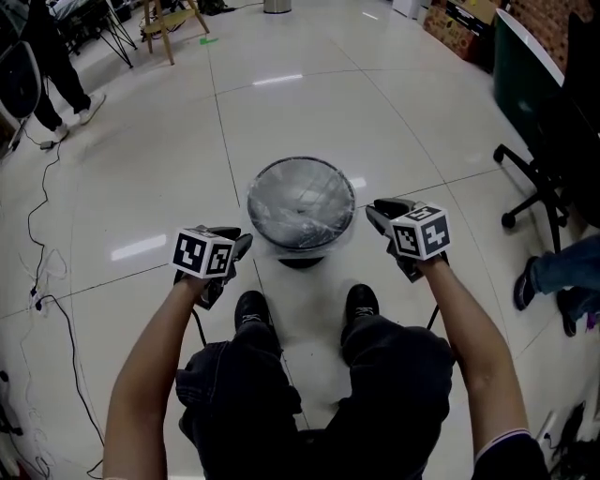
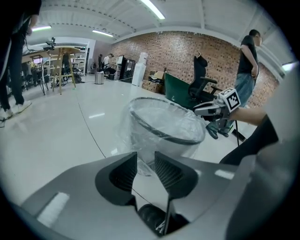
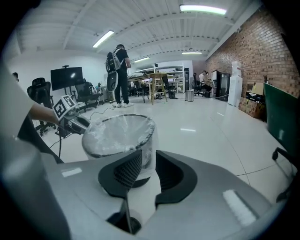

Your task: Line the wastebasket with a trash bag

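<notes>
A round wastebasket (image 1: pixel 300 208) stands on the glossy floor just beyond my shoes, lined with a clear trash bag (image 1: pixel 302 242) whose film drapes over the rim and down the outside. My left gripper (image 1: pixel 242 247) hovers at the basket's near left, and my right gripper (image 1: pixel 377 212) at its near right, both apart from it. In the left gripper view the jaws (image 2: pixel 146 161) stand open and empty, with the lined basket (image 2: pixel 164 124) beyond them. The right gripper (image 3: pixel 148 161) is also open and empty, facing the basket (image 3: pixel 119 133).
A black office chair (image 1: pixel 539 178) and a seated person's legs (image 1: pixel 553 272) are at the right. A cable (image 1: pixel 42 281) trails over the floor at the left. A person (image 1: pixel 56 66) stands at the far left, with a wooden stool (image 1: pixel 169 23) beyond.
</notes>
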Available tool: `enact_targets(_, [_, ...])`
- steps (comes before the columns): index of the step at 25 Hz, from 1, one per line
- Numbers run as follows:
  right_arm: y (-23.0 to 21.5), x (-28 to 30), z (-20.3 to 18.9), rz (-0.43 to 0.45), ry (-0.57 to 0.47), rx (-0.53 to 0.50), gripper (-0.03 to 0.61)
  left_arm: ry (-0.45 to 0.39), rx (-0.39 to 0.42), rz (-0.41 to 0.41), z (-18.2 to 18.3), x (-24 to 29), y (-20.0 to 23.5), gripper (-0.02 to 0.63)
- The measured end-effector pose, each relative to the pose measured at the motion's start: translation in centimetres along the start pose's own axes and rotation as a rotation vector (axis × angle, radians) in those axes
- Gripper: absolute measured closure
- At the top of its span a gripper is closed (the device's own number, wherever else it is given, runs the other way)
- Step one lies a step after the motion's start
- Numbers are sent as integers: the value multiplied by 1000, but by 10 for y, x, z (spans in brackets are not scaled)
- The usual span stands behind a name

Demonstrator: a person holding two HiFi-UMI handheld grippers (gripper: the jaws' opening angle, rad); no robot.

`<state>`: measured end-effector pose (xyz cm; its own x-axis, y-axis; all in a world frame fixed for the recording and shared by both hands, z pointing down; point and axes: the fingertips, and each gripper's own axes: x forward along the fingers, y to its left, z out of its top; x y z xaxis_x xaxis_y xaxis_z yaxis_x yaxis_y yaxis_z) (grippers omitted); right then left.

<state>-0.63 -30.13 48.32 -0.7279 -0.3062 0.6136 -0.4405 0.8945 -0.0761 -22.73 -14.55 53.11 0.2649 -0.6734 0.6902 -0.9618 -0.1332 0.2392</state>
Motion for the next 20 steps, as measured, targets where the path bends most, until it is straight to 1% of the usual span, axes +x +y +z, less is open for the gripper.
enact_targets(5, [28,-16,7,36,-20,-48,497,-27,13,-8,0,-8,-22,497])
enact_targets(9, [56,-20,3,90,-21,-74,505,-35,47,-28,2,-12,-44,497])
enact_targets(14, [90,-16,5,158,-35,-111,505,-33,86,-81,0,-4,-73,497])
enact_targets(16, [98,-12,9,176,-34,-130,505,-30,94,-95,-1,2,-80,497])
enact_targets(20, [103,-8,12,196,-24,-155,505,-18,93,-91,1,15,-85,497])
